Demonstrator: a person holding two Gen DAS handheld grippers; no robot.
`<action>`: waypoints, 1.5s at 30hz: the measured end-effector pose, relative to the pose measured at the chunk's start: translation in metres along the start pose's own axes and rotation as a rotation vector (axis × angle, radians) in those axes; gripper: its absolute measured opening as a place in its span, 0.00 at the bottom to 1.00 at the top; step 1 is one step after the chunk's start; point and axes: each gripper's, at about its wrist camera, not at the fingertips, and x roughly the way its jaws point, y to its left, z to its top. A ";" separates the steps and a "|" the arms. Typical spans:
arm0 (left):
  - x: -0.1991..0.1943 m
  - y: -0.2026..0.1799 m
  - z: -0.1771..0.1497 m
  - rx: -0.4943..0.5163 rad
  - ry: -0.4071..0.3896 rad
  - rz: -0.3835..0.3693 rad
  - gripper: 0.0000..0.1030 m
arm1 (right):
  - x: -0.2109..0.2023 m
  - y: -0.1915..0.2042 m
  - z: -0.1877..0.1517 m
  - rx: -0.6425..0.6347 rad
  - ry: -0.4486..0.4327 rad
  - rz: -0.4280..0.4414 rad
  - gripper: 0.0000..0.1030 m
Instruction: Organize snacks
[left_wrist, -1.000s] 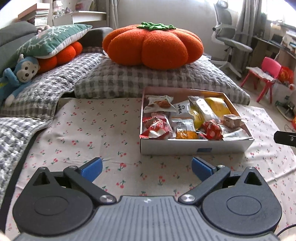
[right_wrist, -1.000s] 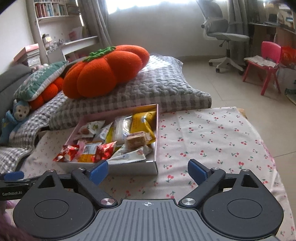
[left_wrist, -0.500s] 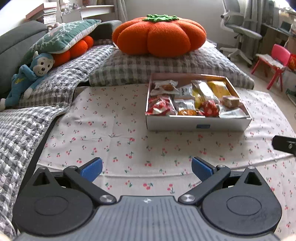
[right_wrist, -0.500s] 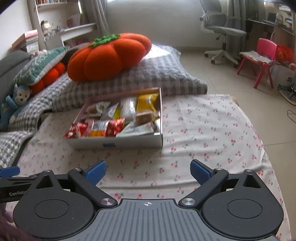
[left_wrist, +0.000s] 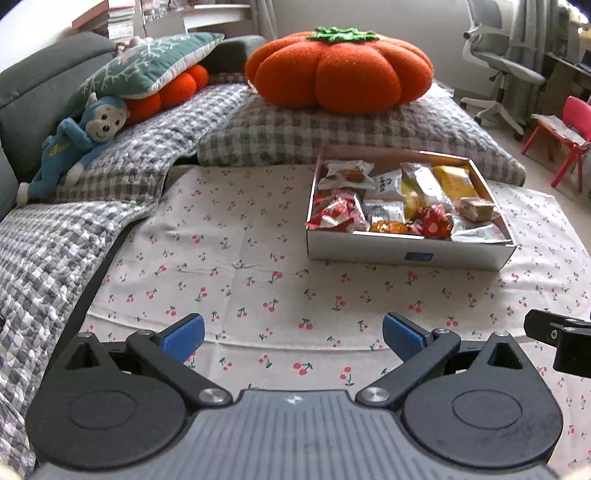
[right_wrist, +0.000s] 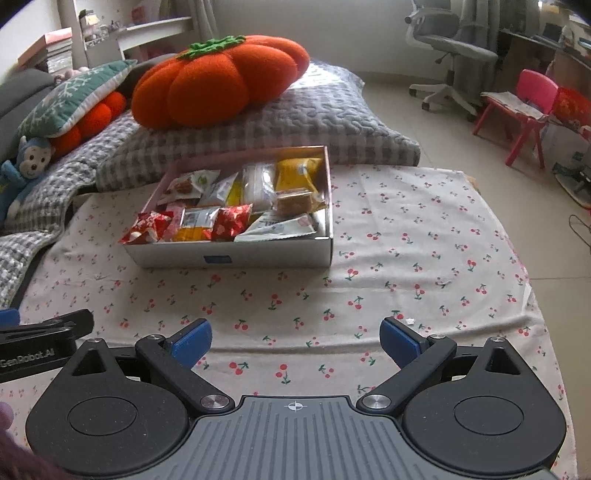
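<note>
Both grippers, left gripper and right gripper, are hovering with jaws apart, empty, because the snacks are sitting packed in the box.

A shallow white cardboard box with a pinkish inner wall sits flat on the cherry-print cloth, right of centre in the left wrist view and left of centre in the right wrist view, its open top facing up and a small blue label on its near wall. It is packed with wrapped snacks lying loosely overlapped: red-and-white packets at the near left, an orange one and a red one along the near wall, a silvery white pouch at the near right. A yellow bag lies at the far right, a pale packet showing a pastry at the far left, and a small brown cake in clear wrap rests beside the yellow bag.
</note>
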 end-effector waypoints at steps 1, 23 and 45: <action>0.000 0.001 0.000 -0.002 0.004 -0.001 1.00 | 0.000 0.001 0.000 -0.005 0.002 0.000 0.96; -0.003 -0.001 -0.002 0.005 0.004 -0.011 1.00 | 0.003 0.009 -0.004 -0.022 0.022 0.002 0.96; -0.005 -0.004 -0.003 0.014 0.002 -0.017 1.00 | 0.004 0.012 -0.005 -0.018 0.029 0.002 0.96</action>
